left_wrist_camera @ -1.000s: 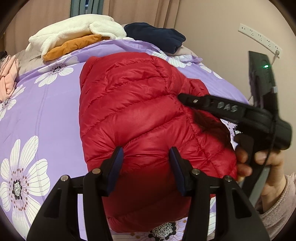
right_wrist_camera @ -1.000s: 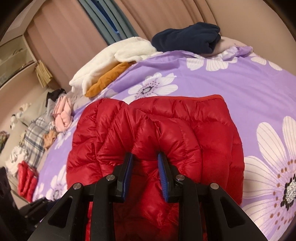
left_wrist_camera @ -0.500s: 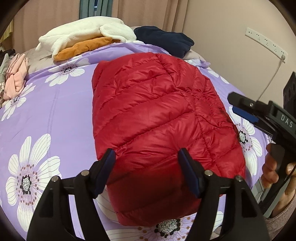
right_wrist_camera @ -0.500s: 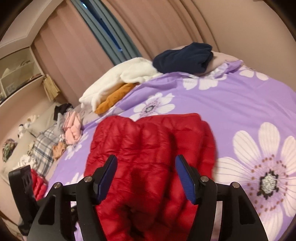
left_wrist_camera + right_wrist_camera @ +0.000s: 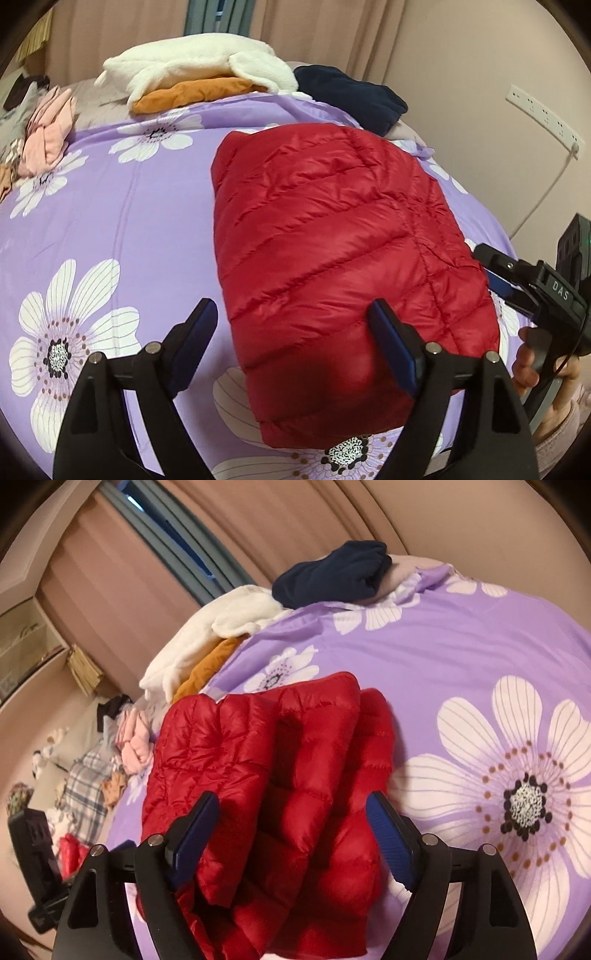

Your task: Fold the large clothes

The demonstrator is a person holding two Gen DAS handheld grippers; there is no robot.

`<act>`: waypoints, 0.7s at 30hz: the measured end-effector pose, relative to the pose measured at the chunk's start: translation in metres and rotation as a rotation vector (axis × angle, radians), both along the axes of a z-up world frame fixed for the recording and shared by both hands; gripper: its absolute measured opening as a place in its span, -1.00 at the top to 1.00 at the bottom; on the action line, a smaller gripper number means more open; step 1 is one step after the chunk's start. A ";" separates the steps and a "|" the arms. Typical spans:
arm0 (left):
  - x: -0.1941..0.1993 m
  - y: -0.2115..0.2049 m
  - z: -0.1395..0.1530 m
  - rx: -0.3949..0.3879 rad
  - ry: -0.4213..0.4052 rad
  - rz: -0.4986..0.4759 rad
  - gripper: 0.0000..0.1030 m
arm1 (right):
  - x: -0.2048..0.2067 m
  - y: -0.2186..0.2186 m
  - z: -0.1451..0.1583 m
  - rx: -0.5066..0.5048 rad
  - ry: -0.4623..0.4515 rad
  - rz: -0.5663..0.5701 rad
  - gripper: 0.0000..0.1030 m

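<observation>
Left wrist view
Red puffer jacket (image 5: 340, 258): folded into a compact block, lying flat on the purple floral bedspread (image 5: 110, 229), right of the bed's middle.
Left gripper (image 5: 291, 328): fingers spread wide, holding nothing; its right blue pad (image 5: 393, 347) shows in front of the jacket's near edge, its left pad over bare bedspread. Whether the pad touches the fabric, I cannot tell.
Right gripper (image 5: 496, 273): seen from the side at the jacket's right edge, held in a hand (image 5: 532, 365); its finger gap cannot be read from this angle.
Far end of bed: a white fleece (image 5: 199, 66) lies on top of an orange garment (image 5: 195, 94); a navy garment (image 5: 351, 96) sits just to their right; a pink bundle (image 5: 48, 133) lies at the left edge.
Wall: a white power strip (image 5: 543, 114) with a cord hanging down.

Right wrist view
Red puffer jacket (image 5: 266, 797): its layered side folds face the camera, stacked on the bedspread (image 5: 461, 657).
Right gripper (image 5: 291, 812): fingers spread apart, clamping nothing, with the jacket's folds showing between them.
Background: the navy garment (image 5: 332, 576), white fleece (image 5: 221, 627) and orange garment (image 5: 210, 664) lie beyond the jacket; a heap of clothes (image 5: 92, 775) lies to the left off the bed.
</observation>
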State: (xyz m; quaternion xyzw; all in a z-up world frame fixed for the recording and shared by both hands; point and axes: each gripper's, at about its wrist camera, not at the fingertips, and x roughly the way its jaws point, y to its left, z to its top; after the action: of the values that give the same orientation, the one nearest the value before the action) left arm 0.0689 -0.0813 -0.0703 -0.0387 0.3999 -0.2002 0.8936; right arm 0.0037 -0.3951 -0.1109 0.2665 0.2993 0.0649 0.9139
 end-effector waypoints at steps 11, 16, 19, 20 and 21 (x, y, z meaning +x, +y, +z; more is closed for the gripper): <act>0.007 0.012 -0.002 -0.043 0.034 0.024 -0.69 | 0.001 -0.001 -0.008 0.054 0.034 0.013 -0.71; 0.010 0.013 -0.004 -0.050 0.044 0.026 -0.69 | 0.004 -0.002 -0.011 0.065 0.045 0.022 -0.72; 0.010 0.012 -0.005 -0.048 0.046 0.026 -0.70 | 0.005 -0.003 -0.013 0.073 0.054 0.024 -0.72; 0.010 0.012 -0.005 -0.047 0.047 0.026 -0.70 | 0.005 -0.004 -0.014 0.073 0.055 0.023 -0.72; 0.010 0.011 -0.005 -0.045 0.048 0.025 -0.70 | 0.005 -0.004 -0.014 0.072 0.055 0.023 -0.72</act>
State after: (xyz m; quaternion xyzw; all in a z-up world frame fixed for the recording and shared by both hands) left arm 0.0793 -0.0701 -0.0758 -0.0684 0.4163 -0.1969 0.8850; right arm 0.0086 -0.3991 -0.1250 0.2977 0.3251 0.0787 0.8942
